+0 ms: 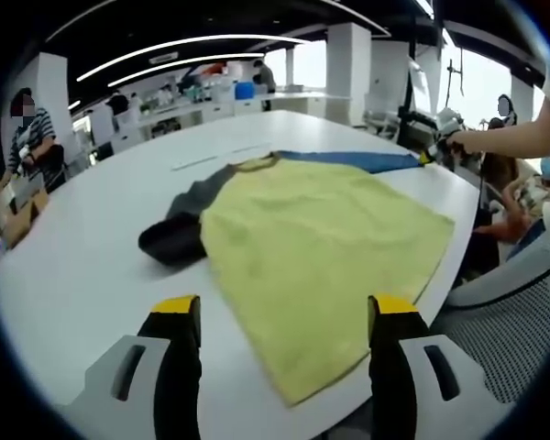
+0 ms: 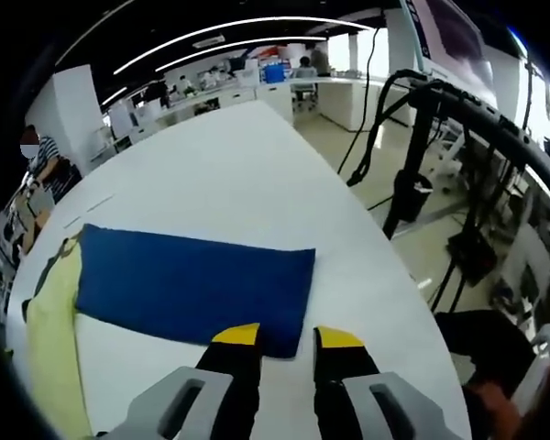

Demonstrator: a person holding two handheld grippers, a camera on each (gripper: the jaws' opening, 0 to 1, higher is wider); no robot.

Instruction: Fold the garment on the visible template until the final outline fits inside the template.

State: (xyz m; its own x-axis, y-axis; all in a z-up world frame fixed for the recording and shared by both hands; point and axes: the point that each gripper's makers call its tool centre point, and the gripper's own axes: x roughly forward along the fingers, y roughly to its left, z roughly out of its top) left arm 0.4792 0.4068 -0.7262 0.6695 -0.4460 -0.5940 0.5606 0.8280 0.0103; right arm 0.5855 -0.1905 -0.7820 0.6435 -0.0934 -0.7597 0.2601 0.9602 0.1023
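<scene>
The garment is a T-shirt (image 1: 321, 247) with a yellow-green body, a dark grey sleeve (image 1: 179, 229) and a blue sleeve (image 2: 197, 286), lying flat on the white table (image 1: 82, 275). No template outline can be made out on the table.

In the left gripper view, the left tongs (image 1: 284, 316) hover over the shirt's near hem edge, jaws wide apart and holding nothing. The body runs away from them toward the collar, the grey sleeve bunched on one side of the body and the blue sleeve stretched out on the far side.

In the right gripper view, the right tongs (image 2: 287, 339) sit at the cuff end of the blue sleeve, jaws parted by a narrow gap with the cuff edge just ahead of the yellow tips. They do not appear to have closed on the cloth. The sleeve's long axis runs from these tongs back toward the body, so the right tongs are the nearer ones for folding that sleeve inward across the body.
</scene>
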